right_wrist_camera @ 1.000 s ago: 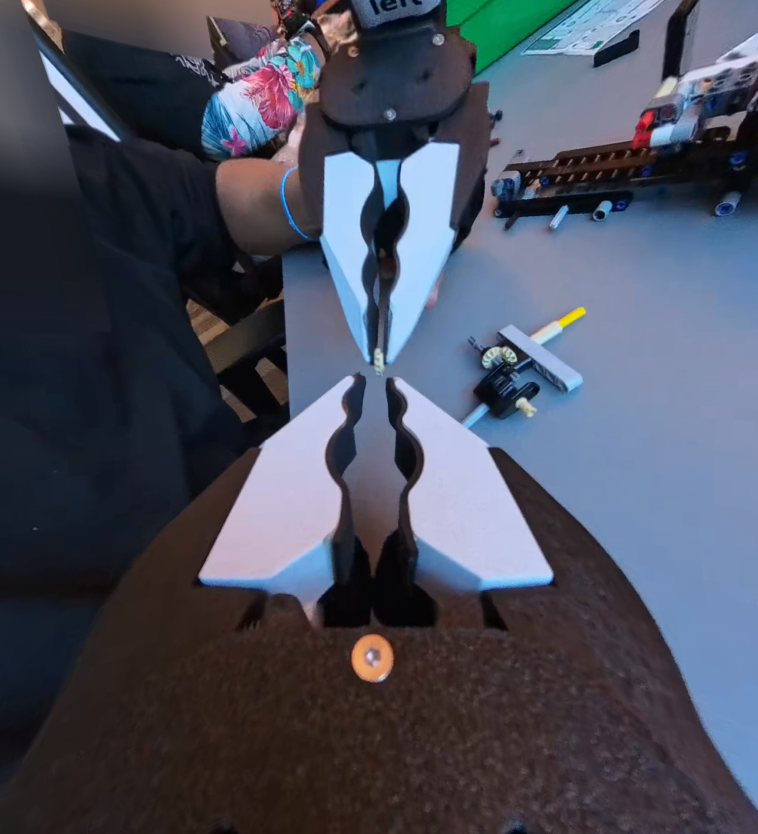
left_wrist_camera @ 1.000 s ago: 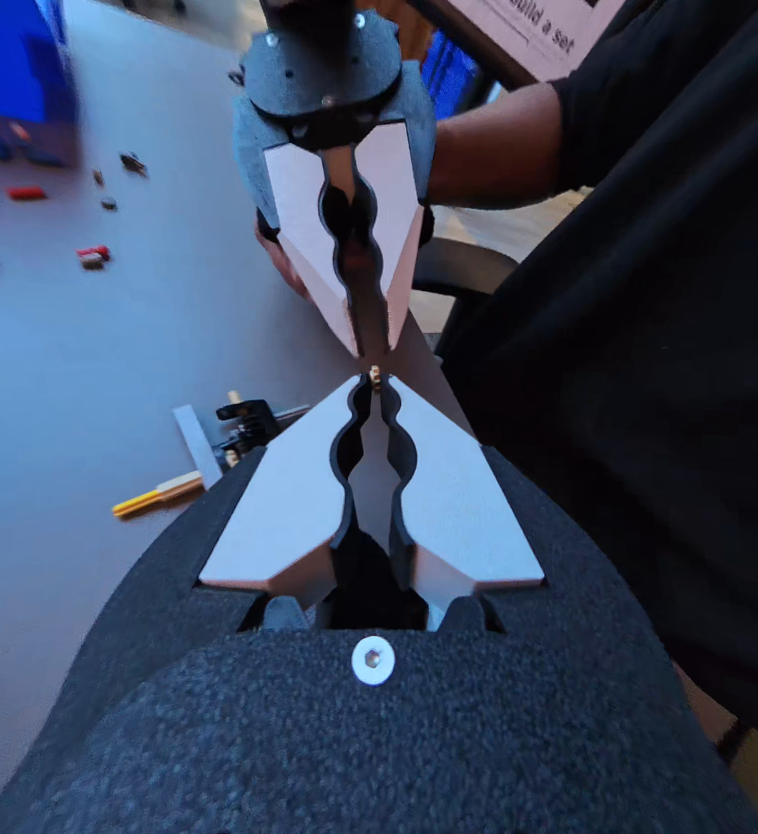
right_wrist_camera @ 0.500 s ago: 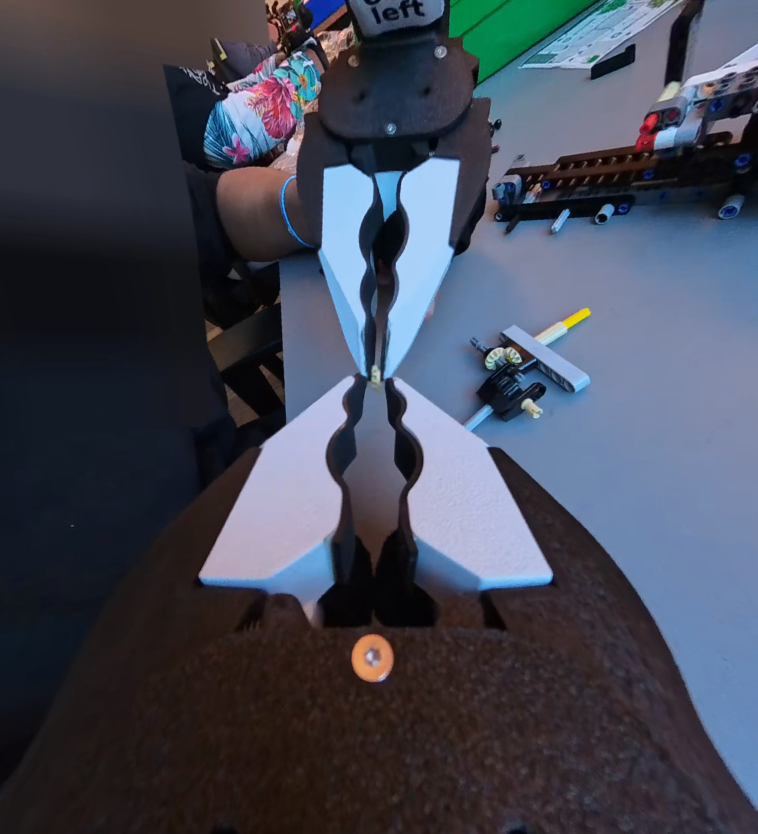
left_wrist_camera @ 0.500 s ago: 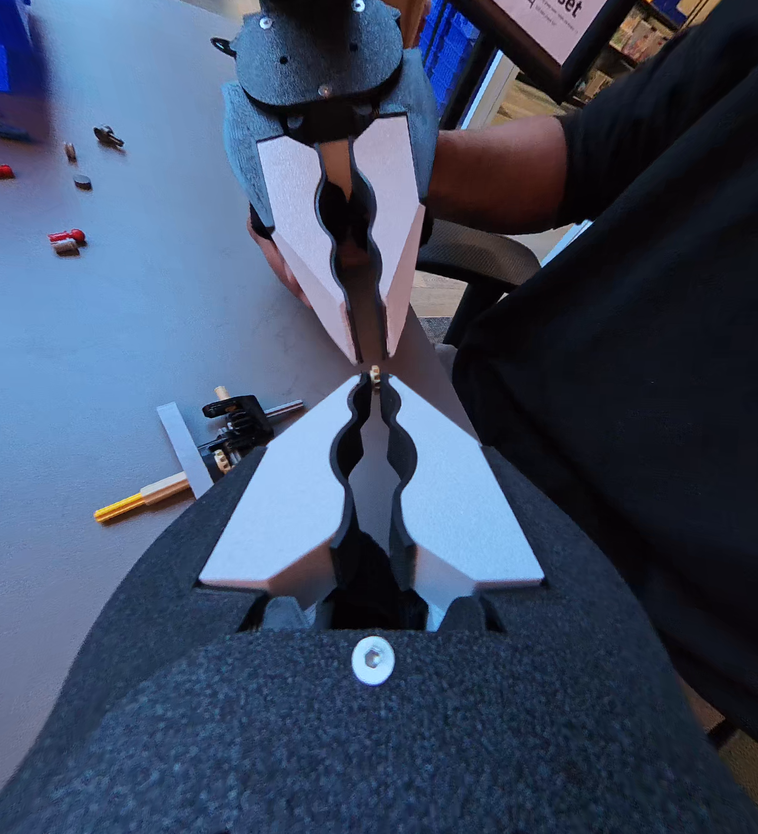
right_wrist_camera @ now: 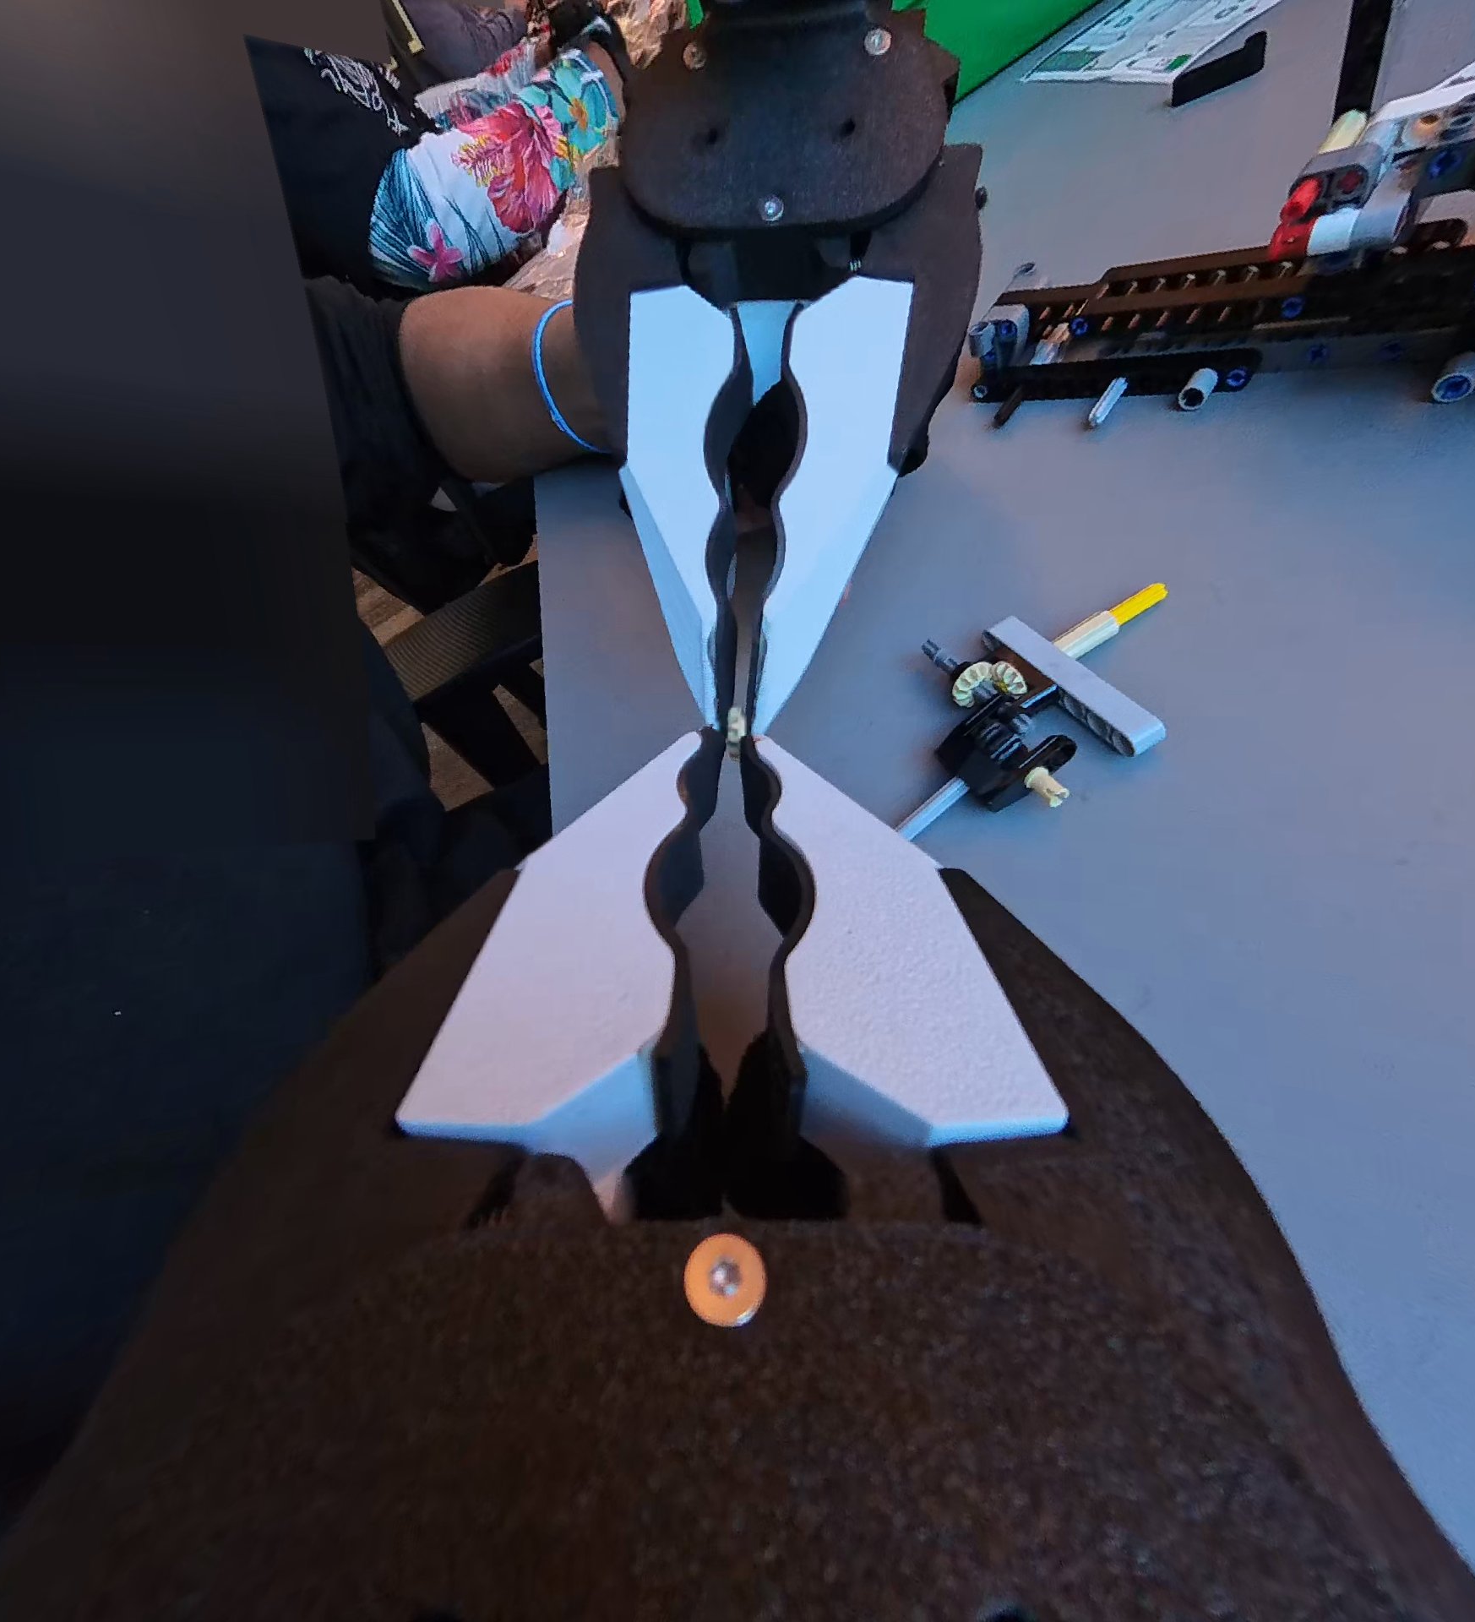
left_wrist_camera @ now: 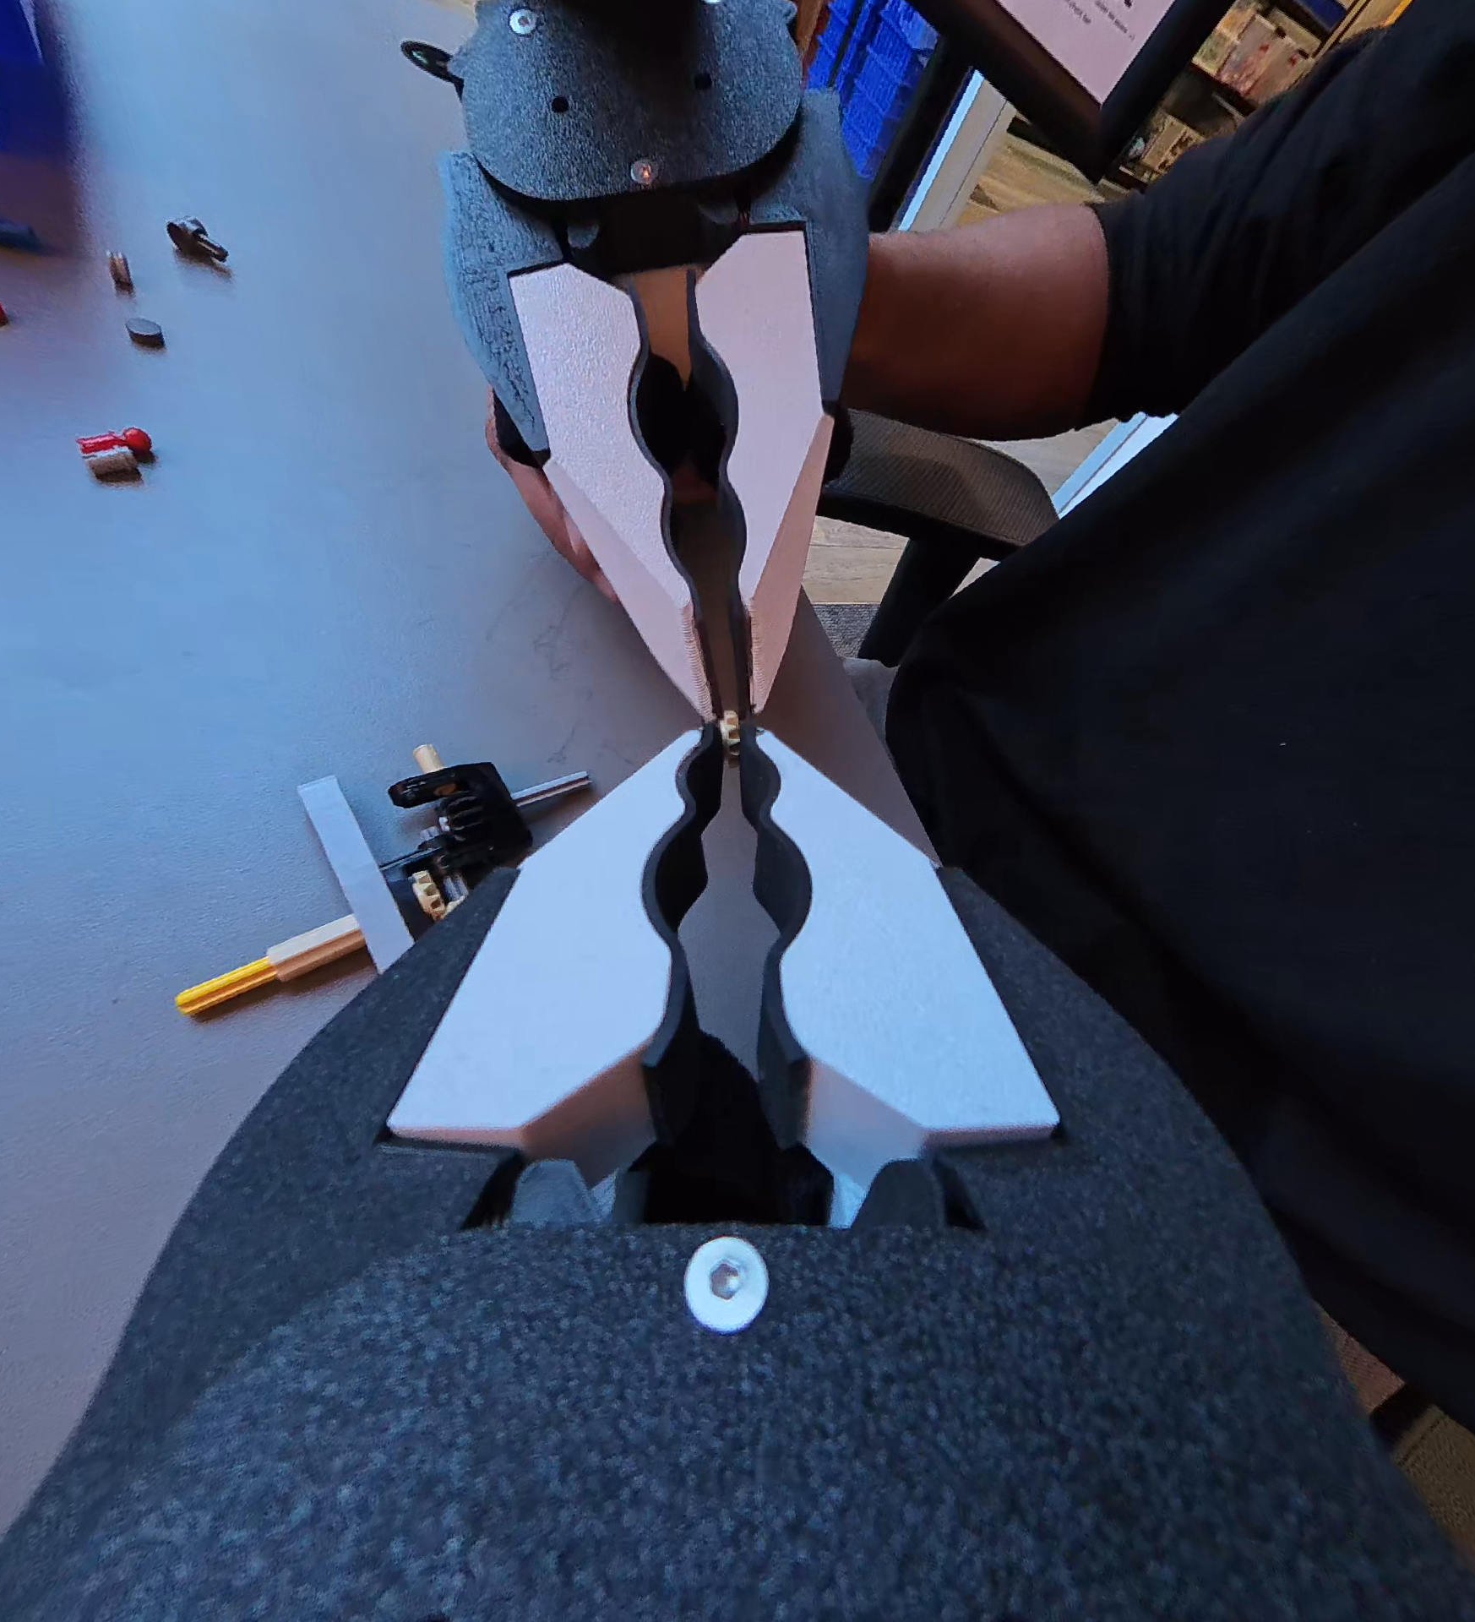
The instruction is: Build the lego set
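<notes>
A tiny tan gear [left_wrist_camera: 727, 728] sits pinched in the tips of my left gripper [left_wrist_camera: 725, 744], held in the air over the table's near edge. My right gripper [left_wrist_camera: 727, 702] points straight at it, tip to tip, its jaws a narrow slit apart and just reaching the gear. In the right wrist view the gear [right_wrist_camera: 736, 721] shows at the end of the left gripper [right_wrist_camera: 734, 715], right in front of my right gripper [right_wrist_camera: 727, 744]. A small sub-assembly [right_wrist_camera: 1015, 720] of grey beam, black frame, tan gears and yellow axle lies on the table; it also shows in the left wrist view [left_wrist_camera: 444, 834].
A long black and grey lego build [right_wrist_camera: 1243, 298] lies at the back right, with an instruction sheet [right_wrist_camera: 1146, 39] behind it. Loose red and dark parts [left_wrist_camera: 115, 448] are scattered on the grey table [left_wrist_camera: 190, 614]. The person's black-clad torso [left_wrist_camera: 1243, 702] is close at the table edge. Only a small space, under 4 cm, lies between the two pairs of fingers.
The two grippers have closed the small gap between their tips, so the right tips now reach the gear. The left gripper has kept hold of the gear.
</notes>
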Demonstrator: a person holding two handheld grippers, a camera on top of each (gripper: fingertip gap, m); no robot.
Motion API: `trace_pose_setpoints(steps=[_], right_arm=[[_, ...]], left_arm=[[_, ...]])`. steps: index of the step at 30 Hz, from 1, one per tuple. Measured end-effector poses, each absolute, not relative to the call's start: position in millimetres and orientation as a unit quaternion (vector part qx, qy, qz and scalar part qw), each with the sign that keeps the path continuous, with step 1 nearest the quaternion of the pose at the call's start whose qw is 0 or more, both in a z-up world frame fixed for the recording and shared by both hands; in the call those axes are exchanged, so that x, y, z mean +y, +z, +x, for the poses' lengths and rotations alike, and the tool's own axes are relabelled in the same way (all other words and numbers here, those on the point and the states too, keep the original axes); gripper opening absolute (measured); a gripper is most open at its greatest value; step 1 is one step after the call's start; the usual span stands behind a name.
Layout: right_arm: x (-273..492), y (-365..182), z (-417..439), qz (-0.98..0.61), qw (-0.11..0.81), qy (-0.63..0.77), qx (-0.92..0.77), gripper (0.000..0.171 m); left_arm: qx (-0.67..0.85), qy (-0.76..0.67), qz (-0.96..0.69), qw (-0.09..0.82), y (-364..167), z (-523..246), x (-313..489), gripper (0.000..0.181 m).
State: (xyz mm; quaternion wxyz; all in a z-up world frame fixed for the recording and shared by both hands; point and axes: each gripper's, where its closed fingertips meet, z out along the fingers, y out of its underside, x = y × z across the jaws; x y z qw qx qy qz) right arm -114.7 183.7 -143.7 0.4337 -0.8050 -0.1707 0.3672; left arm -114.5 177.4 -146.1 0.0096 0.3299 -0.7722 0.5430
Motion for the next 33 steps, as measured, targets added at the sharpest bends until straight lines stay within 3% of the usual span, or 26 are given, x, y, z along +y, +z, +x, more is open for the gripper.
trace_pose_setpoints(steps=[13, 17, 24, 33], right_arm=[[188, -145, -110, -0.812, 0.438, 0.357, -0.15, 0.001], [196, -143, -99, -0.818, 0.431, 0.37, -0.092, 0.001], [212, -169, -60, -0.923, 0.293, 0.247, 0.037, 0.001], [230, -160, -66, -0.95, 0.243, 0.192, 0.052, 0.0]], left_arm=[[-0.768, 0.541, 0.343, -0.013, -146, -109, 182, 0.002], [-0.779, 0.517, 0.346, -0.083, -148, -108, 204, 0.017], [-0.813, 0.387, 0.377, -0.219, -176, -103, 252, 0.013], [-0.817, 0.372, 0.398, -0.188, -186, -108, 240, 0.017]])
